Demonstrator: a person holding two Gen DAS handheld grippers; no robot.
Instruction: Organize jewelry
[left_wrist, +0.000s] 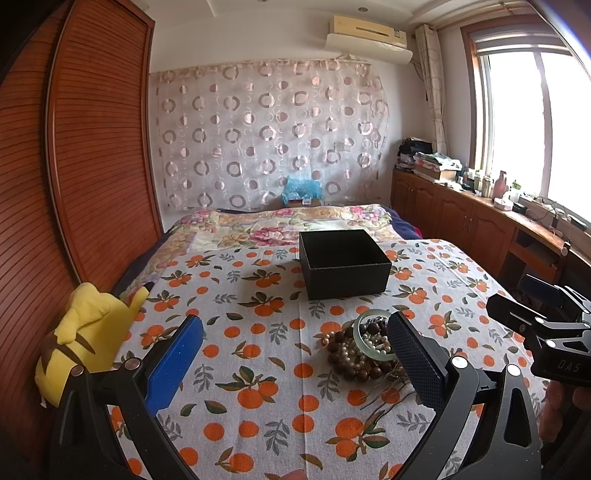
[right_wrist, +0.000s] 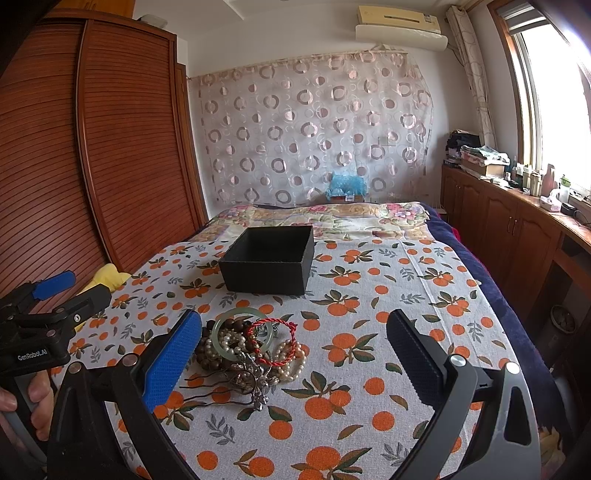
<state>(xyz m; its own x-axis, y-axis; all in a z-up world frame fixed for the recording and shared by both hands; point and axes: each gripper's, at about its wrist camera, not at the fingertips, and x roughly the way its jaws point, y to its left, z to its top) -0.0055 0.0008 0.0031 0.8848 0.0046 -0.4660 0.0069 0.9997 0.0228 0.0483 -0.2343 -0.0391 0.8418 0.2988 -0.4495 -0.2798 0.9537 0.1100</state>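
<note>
I see a home bedroom | bed (right_wrist: 406, 280) in fruit-print sheet | louvred wardrobe (right_wrist: 122, 147) | curtain (right_wrist: 314, 129) | wall air conditioner (right_wrist: 400, 27)

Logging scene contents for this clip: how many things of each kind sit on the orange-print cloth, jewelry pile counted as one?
Open black square cardboard box: 1
Tangled jewelry pile with a pale green jade bangle, a red cord bracelet, brown wooden beads and pearl strands: 1
Yellow plush toy at the cloth's edge: 1
Total: 3
Strands inside the pile are too tangled to count separately.
</note>
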